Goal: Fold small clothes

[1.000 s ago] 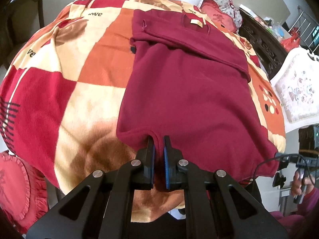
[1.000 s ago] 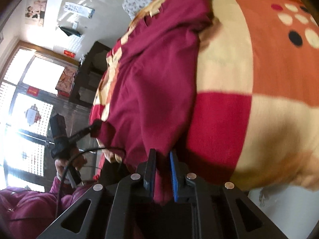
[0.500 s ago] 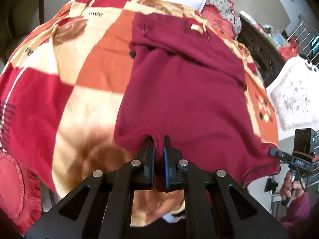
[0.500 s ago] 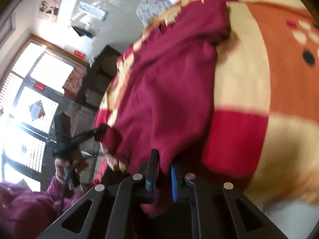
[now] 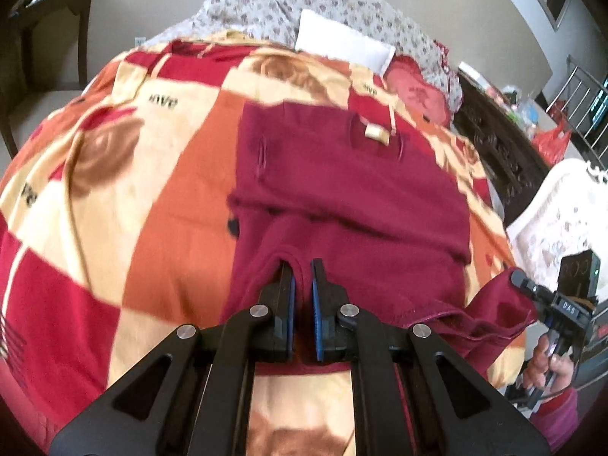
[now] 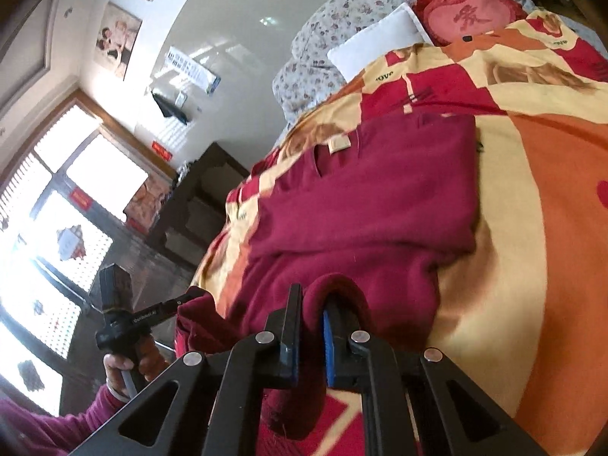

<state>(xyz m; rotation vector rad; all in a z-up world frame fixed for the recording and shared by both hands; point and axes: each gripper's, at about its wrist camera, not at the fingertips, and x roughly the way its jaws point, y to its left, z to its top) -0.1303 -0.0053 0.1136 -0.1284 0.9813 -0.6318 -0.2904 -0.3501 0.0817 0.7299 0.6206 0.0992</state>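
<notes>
A dark red sweater (image 5: 353, 190) lies on a patchwork blanket (image 5: 114, 174) on a bed, collar and tan label (image 5: 376, 135) at the far end, sleeves folded across the chest. My left gripper (image 5: 302, 266) is shut on the sweater's bottom hem at its left corner and holds it lifted over the body. My right gripper (image 6: 313, 300) is shut on the hem's other corner, with cloth bunched over its fingers. The sweater also shows in the right wrist view (image 6: 372, 190). Each view shows the other gripper: the right one (image 5: 524, 279) at the right edge, the left one (image 6: 182, 300) at the left.
A white pillow (image 5: 344, 43) and a red heart cushion (image 5: 414, 83) lie at the head of the bed before a floral quilt (image 5: 304, 3). A dark wooden cabinet (image 5: 501, 152) stands right of the bed, a chair (image 5: 41, 57) at the left. The blanket's near edge is below the grippers.
Both grippers have lifted the bottom hem off the bed's near edge and carried it toward the collar. The lower half of the sweater now rises and folds over itself.
</notes>
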